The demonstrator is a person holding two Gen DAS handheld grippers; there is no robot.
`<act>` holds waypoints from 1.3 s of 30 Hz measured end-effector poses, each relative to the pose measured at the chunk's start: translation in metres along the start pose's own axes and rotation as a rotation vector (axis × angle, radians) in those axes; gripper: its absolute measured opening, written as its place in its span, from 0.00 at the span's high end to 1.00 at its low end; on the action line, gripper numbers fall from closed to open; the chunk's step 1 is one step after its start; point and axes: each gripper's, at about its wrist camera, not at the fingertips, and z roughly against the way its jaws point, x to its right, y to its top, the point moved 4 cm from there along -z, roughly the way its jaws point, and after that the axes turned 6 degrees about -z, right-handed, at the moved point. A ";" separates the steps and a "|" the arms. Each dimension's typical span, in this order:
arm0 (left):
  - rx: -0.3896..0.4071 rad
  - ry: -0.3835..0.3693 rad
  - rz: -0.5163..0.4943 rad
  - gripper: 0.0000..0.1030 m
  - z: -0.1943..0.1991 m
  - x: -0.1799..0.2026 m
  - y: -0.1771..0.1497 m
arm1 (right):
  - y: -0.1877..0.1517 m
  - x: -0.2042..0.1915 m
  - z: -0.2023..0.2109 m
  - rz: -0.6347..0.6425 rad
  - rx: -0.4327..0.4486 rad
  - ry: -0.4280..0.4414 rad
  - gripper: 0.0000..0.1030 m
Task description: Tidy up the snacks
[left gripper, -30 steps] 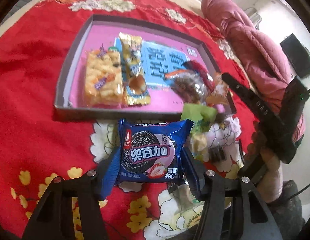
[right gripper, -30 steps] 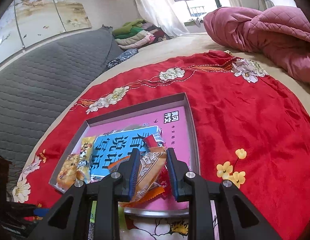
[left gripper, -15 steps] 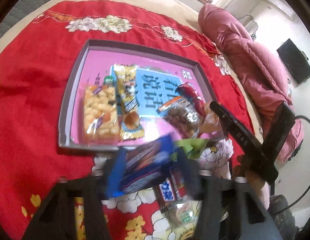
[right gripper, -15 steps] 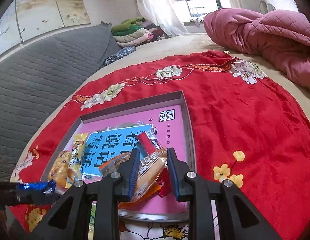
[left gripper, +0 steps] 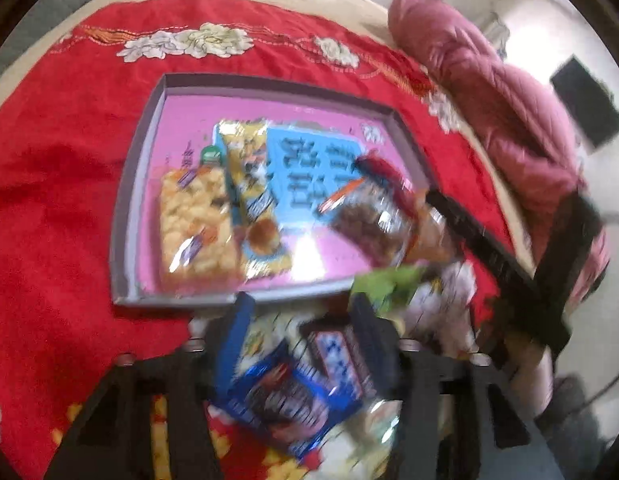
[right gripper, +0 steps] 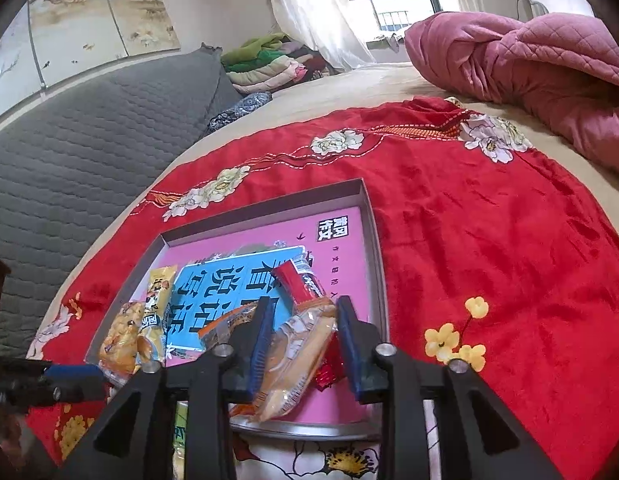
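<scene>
A shallow grey box (left gripper: 125, 200) with a pink floor lies on the red cloth and holds several snack packets. My left gripper (left gripper: 297, 312) is open just short of its near rim; the blue Oreo-style packet (left gripper: 285, 404) lies loose and blurred below the fingers. My right gripper (right gripper: 303, 320) hangs over the box's near right corner (right gripper: 379, 300). Its jaws stand on either side of a clear bread packet (right gripper: 297, 356) without clearly pinching it. The right gripper also shows in the left wrist view (left gripper: 481, 236).
In the box lie a yellow puffed-snack packet (left gripper: 195, 220), a yellow cake packet (left gripper: 253, 200), a brown nut packet (left gripper: 369, 224) and a red packet (right gripper: 299, 284). A green packet (left gripper: 383, 284) lies outside. A pink quilt (right gripper: 529, 68) lies at the right.
My left gripper rose and opened, and the blue packet tipped over and dropped out of the fingers. My right gripper widened a little around the bread packet.
</scene>
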 end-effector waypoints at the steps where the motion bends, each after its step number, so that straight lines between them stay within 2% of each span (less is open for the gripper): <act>1: -0.007 0.002 0.002 0.39 0.001 -0.002 -0.005 | 0.000 0.000 0.000 -0.001 0.000 -0.001 0.54; 3: -0.046 -0.015 0.038 0.38 -0.001 -0.006 -0.019 | -0.001 0.000 0.000 -0.001 0.000 0.002 0.50; 5: -0.086 -0.014 0.090 0.36 -0.005 -0.012 -0.032 | 0.000 0.000 0.001 0.001 0.007 -0.009 0.41; 9: -0.117 0.014 0.127 0.34 -0.004 -0.014 -0.050 | 0.003 0.000 0.006 0.001 0.029 -0.009 0.37; 11: -0.123 0.023 0.144 0.33 -0.002 -0.014 -0.055 | 0.004 0.000 0.009 0.006 0.042 -0.018 0.32; 20: -0.187 -0.095 0.288 0.32 -0.015 -0.015 -0.076 | 0.008 0.000 0.021 0.006 0.068 -0.016 0.31; 30: -0.145 -0.178 0.389 0.33 -0.031 -0.018 -0.068 | 0.003 -0.004 0.034 0.024 0.068 -0.009 0.31; 39: -0.131 -0.182 0.394 0.49 -0.039 -0.015 -0.054 | -0.016 -0.012 0.055 0.039 0.022 -0.005 0.31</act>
